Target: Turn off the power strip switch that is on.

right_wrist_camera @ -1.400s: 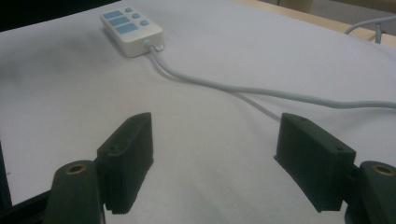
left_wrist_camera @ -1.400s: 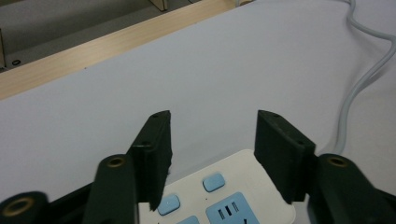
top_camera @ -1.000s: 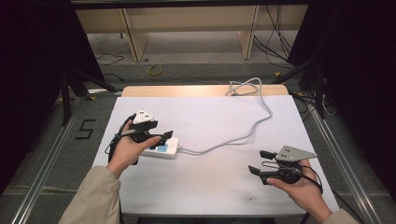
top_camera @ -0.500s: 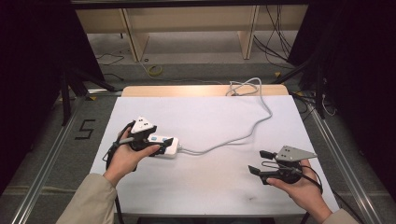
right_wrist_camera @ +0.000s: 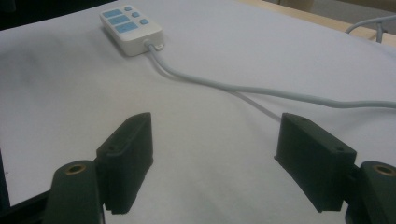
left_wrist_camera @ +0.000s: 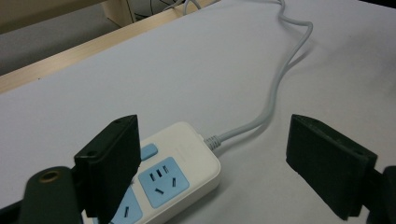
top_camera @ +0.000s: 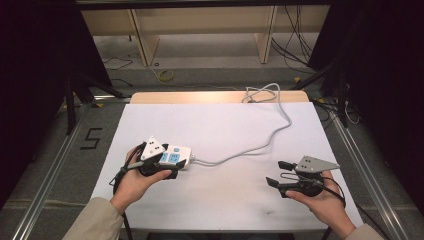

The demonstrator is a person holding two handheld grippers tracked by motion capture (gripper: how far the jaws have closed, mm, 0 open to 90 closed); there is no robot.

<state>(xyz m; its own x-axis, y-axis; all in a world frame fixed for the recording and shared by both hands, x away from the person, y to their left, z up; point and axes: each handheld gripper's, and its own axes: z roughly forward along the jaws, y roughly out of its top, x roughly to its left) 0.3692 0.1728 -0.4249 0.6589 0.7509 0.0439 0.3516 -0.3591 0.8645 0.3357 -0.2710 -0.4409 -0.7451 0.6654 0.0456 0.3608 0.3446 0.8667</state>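
Jaws of the left gripper [top_camera: 176, 167] stand wide apart in the high view, poised over the near end of the strip [top_camera: 175, 156]; nothing is clamped. Strip lies flat on the white table [top_camera: 220, 130], left of centre, sockets up. Its cord [top_camera: 260, 142] runs right, then curves back to the far edge, where it loops and drops out of sight. Right gripper [top_camera: 278, 174] hangs just above the table at the near right, well apart from the strip, jaws spread and empty. This placement suggests the left hand is set to take the strip while the right waits.

Left gripper view: both jaws are spread, with the strip [left_wrist_camera: 173, 179] lying low between them, nearer one jaw, which overlaps its blue sockets. Whether that jaw touches the housing cannot be told. Cord [left_wrist_camera: 280, 79] leaves the strip's end through a ribbed collar and snakes away across the table [left_wrist_camera: 140, 70]. The gap is wider than the strip, so a grip across its width looks feasible.

Right gripper view: jaws are spread, with bare table [right_wrist_camera: 70, 93] between them. Strip [right_wrist_camera: 130, 25] lies far off at upper left, blue sockets and buttons up. Cord [right_wrist_camera: 280, 93] crosses the table beyond the jaw tips.

Containers: none on the table. All sockets seen on the strip are vacant; no plug is inserted.
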